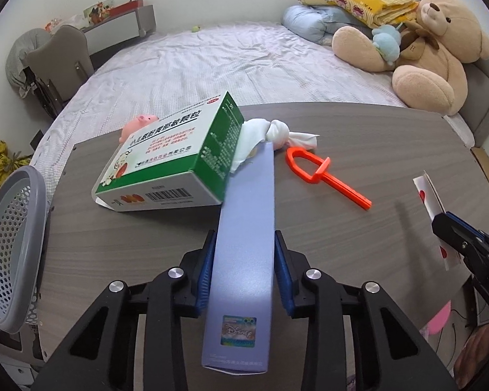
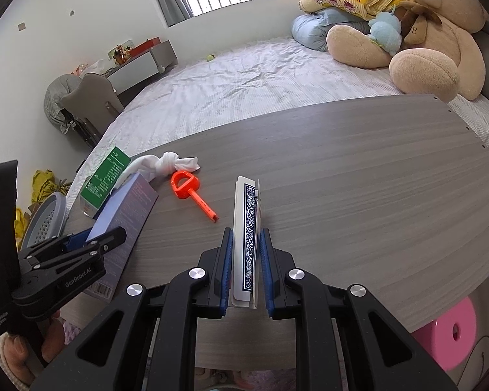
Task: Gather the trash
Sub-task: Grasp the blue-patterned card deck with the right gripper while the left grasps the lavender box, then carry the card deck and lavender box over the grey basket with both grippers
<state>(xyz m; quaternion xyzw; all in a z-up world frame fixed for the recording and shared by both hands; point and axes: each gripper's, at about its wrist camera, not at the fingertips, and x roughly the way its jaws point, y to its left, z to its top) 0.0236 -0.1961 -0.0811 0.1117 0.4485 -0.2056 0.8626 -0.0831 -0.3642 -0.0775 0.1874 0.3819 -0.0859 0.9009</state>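
Observation:
My left gripper [image 1: 243, 273] is shut on a long lilac carton [image 1: 244, 244], whose far end rests against a green and white medicine box [image 1: 169, 159] lying tilted on the grey wooden table [image 1: 342, 228]. In the right wrist view the same carton [image 2: 127, 215] shows at the left with the left gripper [image 2: 91, 244] on it. My right gripper [image 2: 246, 270] is shut on a small playing-card pack [image 2: 246, 238] with a blue patterned back, held upright over the table [image 2: 358, 195]. A knotted white cloth [image 1: 277, 133] and an orange plastic tool [image 1: 322, 176] lie behind.
A grey perforated basket [image 1: 13, 254] stands off the table's left edge. A pink pig toy [image 1: 137, 125] peeks from behind the medicine box. Beyond the table lie a bed [image 1: 212, 65], a teddy bear [image 1: 423, 52] and pillows. A pink stool [image 2: 453, 332] sits lower right.

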